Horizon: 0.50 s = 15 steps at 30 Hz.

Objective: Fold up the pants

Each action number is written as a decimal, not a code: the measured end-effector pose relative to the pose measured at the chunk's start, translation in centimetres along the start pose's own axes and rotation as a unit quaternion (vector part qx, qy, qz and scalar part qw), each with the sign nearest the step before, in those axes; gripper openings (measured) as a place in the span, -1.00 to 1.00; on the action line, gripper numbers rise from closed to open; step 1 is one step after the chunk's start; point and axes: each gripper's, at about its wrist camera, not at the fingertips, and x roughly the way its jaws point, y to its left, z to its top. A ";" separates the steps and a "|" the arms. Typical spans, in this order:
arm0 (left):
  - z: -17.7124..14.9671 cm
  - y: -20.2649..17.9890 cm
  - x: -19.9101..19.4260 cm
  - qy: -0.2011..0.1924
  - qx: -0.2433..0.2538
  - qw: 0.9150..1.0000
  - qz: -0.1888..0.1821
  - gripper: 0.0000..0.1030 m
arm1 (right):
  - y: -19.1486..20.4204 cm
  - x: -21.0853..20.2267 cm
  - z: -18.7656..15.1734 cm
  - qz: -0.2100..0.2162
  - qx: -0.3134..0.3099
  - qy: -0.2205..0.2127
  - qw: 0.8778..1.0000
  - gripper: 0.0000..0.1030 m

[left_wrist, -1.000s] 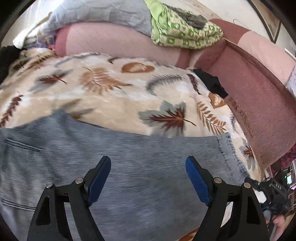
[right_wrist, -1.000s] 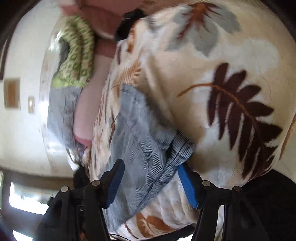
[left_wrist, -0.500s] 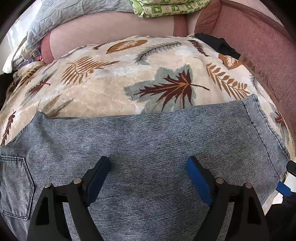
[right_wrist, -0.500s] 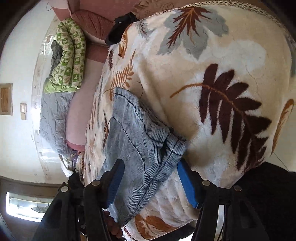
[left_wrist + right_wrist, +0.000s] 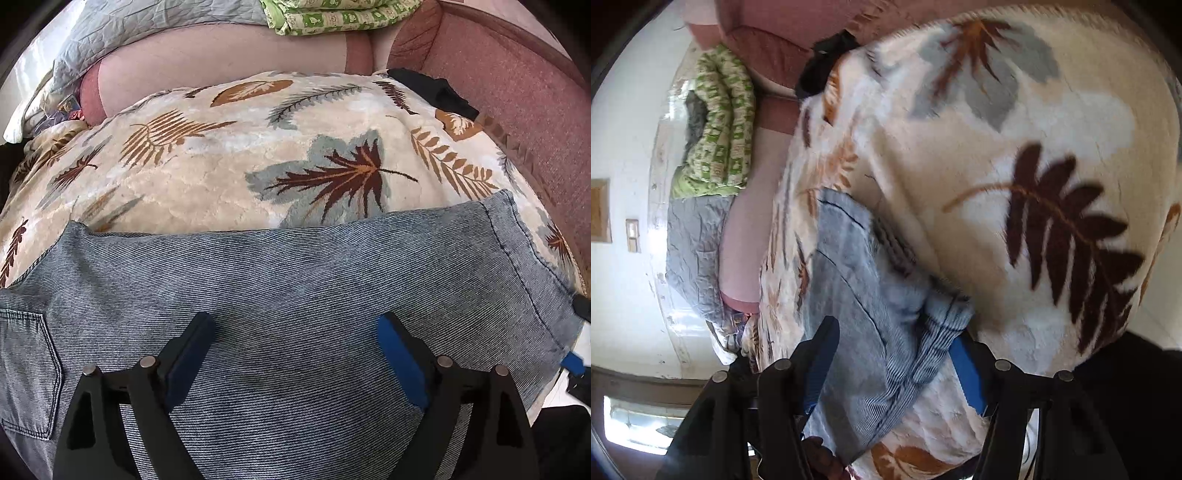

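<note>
Covering the seat of a pink sofa (image 5: pixel 517 110) is a cream fleece blanket (image 5: pixel 221 192) printed with brown, tan and grey leaves. Pants (image 5: pixel 295 295) of blue-grey denim lie flat across its near edge, back pocket at the left of the left wrist view, hem to the right.

Left gripper (image 5: pixel 295 354): jaws spread wide, just been opening, poised over the denim and closed on nothing.

Right gripper (image 5: pixel 897 362): jaws part open around the bunched hem end of the pants (image 5: pixel 879 314); cloth sits between the pads, but whether they press on it I cannot tell.

Room: a folded green patterned quilt (image 5: pixel 720 122) and a grey quilted cover (image 5: pixel 694 251) lie on the sofa back. Dark cloth (image 5: pixel 436 92) is tucked at the blanket's far corner. White wall (image 5: pixel 624 129) behind, with a switch plate (image 5: pixel 632 235).
</note>
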 end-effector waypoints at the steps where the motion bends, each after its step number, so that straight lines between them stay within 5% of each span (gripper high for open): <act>1: 0.0 0.0 0.0 -0.001 0.001 1.000 0.000 0.76 | 0.3 -0.1 0.0 0.000 -0.010 -0.006 1.000 0.23; 15: 0.3 0.1 -0.1 0.006 -0.012 1.000 0.009 0.84 | -2.8 -0.6 1.5 0.030 0.013 -0.006 0.999 0.23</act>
